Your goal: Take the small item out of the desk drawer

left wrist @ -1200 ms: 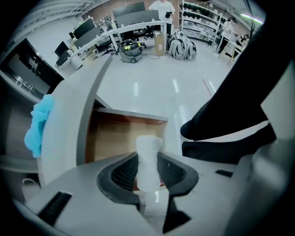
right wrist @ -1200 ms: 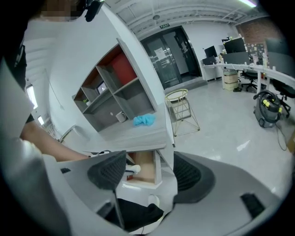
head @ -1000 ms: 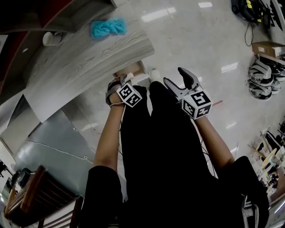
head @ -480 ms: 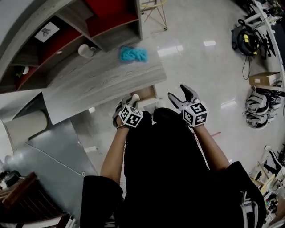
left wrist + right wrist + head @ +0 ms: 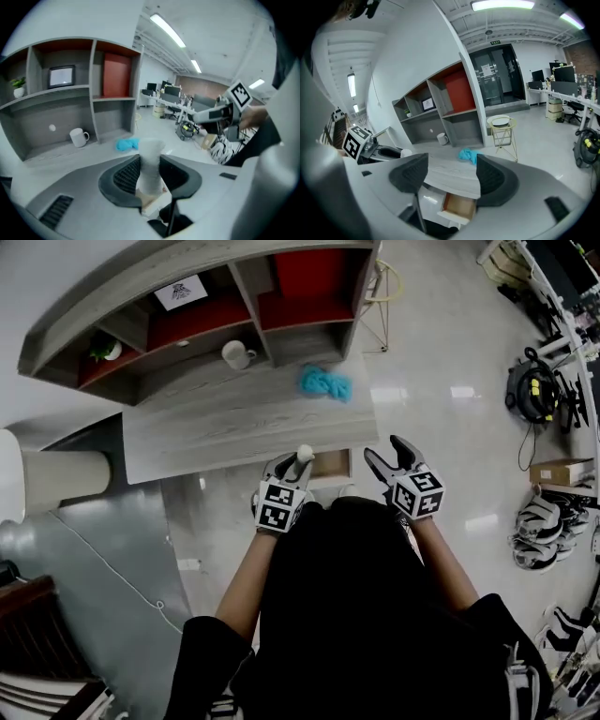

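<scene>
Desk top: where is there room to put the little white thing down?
The desk is bare from its left end across to the blue cloth, in front of the mug. It is tightest at the right corner, where the cloth lies, and at the back by the mug.

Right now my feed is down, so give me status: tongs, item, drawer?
Left tongs shut on white item, item out of drawer. Right tongs open, empty. Drawer open; nothing in the way.
</scene>
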The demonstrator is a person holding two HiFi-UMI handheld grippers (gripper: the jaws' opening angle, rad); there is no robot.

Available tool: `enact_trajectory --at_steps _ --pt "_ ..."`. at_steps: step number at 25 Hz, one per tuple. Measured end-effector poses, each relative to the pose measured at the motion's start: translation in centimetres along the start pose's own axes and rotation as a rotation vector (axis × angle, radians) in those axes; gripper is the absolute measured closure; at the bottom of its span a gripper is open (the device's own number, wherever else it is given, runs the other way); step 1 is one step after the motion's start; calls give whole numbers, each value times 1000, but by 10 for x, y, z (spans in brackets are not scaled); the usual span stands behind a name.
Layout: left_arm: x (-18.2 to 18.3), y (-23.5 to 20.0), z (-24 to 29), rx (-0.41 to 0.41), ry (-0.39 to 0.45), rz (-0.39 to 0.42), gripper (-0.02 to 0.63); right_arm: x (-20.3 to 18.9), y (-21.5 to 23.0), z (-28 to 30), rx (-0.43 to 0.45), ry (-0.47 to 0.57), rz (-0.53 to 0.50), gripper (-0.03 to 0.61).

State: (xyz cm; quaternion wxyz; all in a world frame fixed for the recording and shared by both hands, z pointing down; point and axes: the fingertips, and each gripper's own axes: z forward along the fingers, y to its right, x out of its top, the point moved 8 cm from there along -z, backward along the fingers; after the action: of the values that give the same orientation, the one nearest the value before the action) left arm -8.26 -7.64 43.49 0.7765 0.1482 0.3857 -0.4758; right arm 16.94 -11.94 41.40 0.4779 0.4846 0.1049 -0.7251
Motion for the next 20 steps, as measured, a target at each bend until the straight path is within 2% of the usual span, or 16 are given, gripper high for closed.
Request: enact_trajectory --at_steps 4,7,14,16,20 --pt "19 -23 -41 80 157 -93 488 23 -27 9 55 58 70 268" --pt "34 -36 -71 114 249 -141 488 41 -44 15 68 106 63 288" --pt "67 -58 -131 200 446 -149 488 93 -79 14 111 234 65 321" --pt "70 -62 -141 202 481 -158 486 102 -91 13 122 252 23 348" --pt "71 -66 -154 205 528 -156 488 109 -110 14 125 286 -64 472"
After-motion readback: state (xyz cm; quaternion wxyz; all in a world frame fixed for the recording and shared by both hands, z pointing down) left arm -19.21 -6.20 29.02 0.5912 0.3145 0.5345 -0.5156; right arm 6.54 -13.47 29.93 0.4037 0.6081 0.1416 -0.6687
